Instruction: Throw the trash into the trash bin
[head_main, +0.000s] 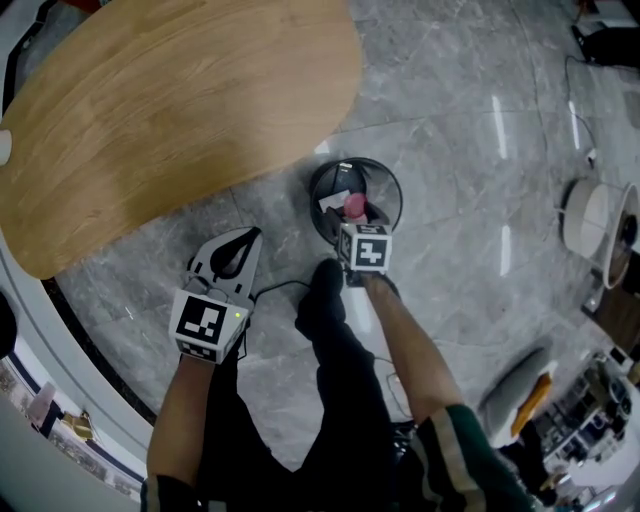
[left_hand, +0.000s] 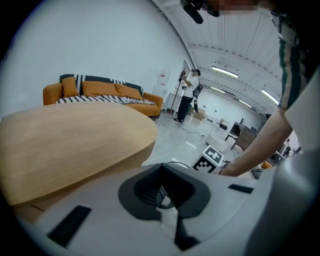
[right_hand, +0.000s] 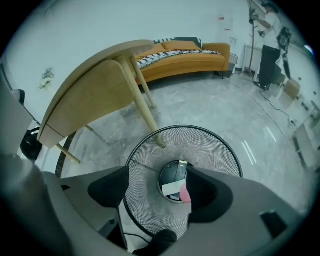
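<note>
Trash (right_hand: 172, 189) lies in the bin (right_hand: 215, 150) at frame centre, under the wide right hand-held gripper (right_hand: 159, 192) placed for dropping; left hand-held gripper (left_hand: 162, 192) closed.

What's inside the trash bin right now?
In the mesh trash bin, a black item with a white label lies on the bottom, a pink piece beside it. The right gripper, jaws apart, covers part of the pink piece and of the bottom.

The room is bright. Long ceiling lights (left_hand: 225, 72) shine white, and streaks of glare lie on the shiny floor (head_main: 500, 125). Both gripper views bend at the edges and go dark in the corners. Up close, the right gripper (right_hand: 157, 187) looks blurry.
</note>
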